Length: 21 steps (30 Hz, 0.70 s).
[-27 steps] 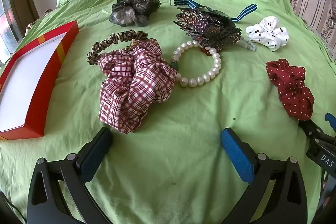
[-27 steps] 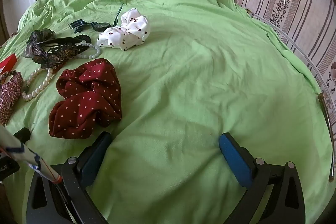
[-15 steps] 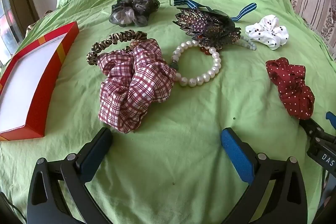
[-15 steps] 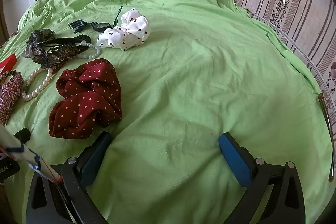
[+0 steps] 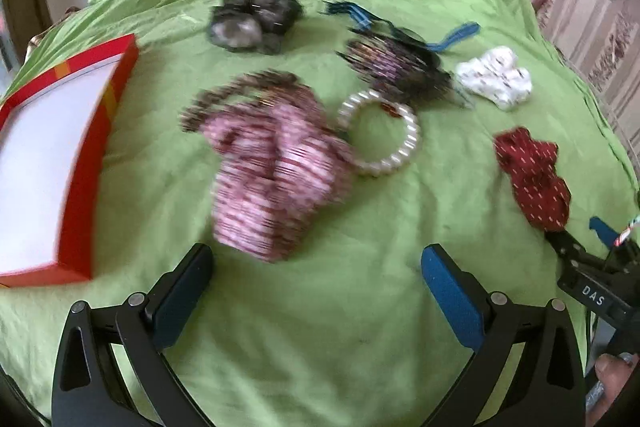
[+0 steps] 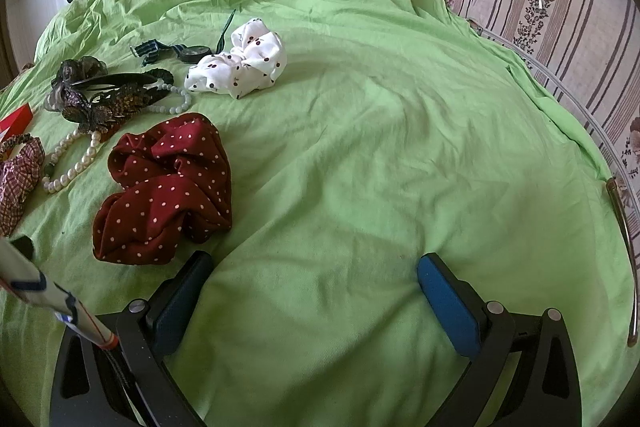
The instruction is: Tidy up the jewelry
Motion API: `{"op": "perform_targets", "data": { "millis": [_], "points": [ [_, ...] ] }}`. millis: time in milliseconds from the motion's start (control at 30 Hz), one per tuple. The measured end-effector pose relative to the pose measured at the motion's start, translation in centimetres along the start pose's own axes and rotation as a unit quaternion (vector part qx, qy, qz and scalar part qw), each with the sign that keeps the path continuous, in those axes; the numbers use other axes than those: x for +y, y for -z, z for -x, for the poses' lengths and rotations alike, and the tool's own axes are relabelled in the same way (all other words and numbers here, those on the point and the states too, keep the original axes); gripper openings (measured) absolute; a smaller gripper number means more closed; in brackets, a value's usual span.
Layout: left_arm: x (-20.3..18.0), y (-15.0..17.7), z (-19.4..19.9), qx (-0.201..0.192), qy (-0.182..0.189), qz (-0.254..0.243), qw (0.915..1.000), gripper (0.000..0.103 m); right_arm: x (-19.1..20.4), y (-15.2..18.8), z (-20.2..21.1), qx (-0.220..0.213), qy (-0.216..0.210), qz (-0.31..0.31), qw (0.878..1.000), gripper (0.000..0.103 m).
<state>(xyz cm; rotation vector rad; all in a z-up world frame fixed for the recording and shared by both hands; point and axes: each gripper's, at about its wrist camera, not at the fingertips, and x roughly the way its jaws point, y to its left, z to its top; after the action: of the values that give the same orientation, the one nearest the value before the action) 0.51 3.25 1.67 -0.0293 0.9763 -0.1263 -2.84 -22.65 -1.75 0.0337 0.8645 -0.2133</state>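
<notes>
Green sheet (image 6: 400,147) covers the whole work surface, wrinkled, everything lies on it. Red box (image 5: 86,163) with a white inside sits at the far left of the left wrist view, long axis running from near-left up toward the far centre. Left gripper (image 5: 316,267) is tipped steeply down at the sheet, jaws spread wide, nothing between them; the plaid scrunchie (image 5: 272,171) lies just beyond its left finger, elongated near-to-far (this view is motion-blurred, so fine detail is lost). Right gripper (image 6: 314,271) is also angled down, jaws wide apart over bare sheet, empty; its left finger sits just beside the dark red dotted scrunchie (image 6: 168,187), whether touching I cannot tell. White dotted scrunchie (image 6: 240,67) lies farther back, well apart from the red one. Leaf-shaped hair clip (image 6: 108,103) lies with its long axis roughly left-right in the right wrist view, overlapping the top of the pearl bracelet (image 5: 380,135), which touches the plaid scrunchie's right edge. Grey scrunchie (image 5: 252,23) sits far back; a blue striped band (image 5: 452,37) lies behind the clip. A fingertip (image 5: 612,375) shows at the lower right.
</notes>
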Motion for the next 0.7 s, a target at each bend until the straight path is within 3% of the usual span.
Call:
{"op": "perform_targets", "data": {
  "millis": [167, 233, 533, 700],
  "points": [
    [4.3, -0.8, 0.7, -0.003, -0.031, 0.061, 0.9976, 0.103, 0.0, 0.0, 0.0, -0.001, 0.0, 0.0, 1.0, 0.103],
    [5.5, -0.9, 0.9, 0.0, -0.02, 0.079, 0.9967, 0.1, 0.0, 0.0, 0.0, -0.001, 0.0, 0.0, 1.0, 0.103],
    [7.9, 0.8, 3.0, 0.004, -0.08, 0.103, 0.9915, 0.099, -0.1, 0.2, 0.0, -0.001, 0.0, 0.0, 1.0, 0.103],
    [6.3, 1.8, 6.9, -0.028, -0.095, 0.079, 0.9919, 0.099, -0.1, -0.2, -0.2, 0.013, -0.006, -0.004, 1.0, 0.103]
  ]
}}
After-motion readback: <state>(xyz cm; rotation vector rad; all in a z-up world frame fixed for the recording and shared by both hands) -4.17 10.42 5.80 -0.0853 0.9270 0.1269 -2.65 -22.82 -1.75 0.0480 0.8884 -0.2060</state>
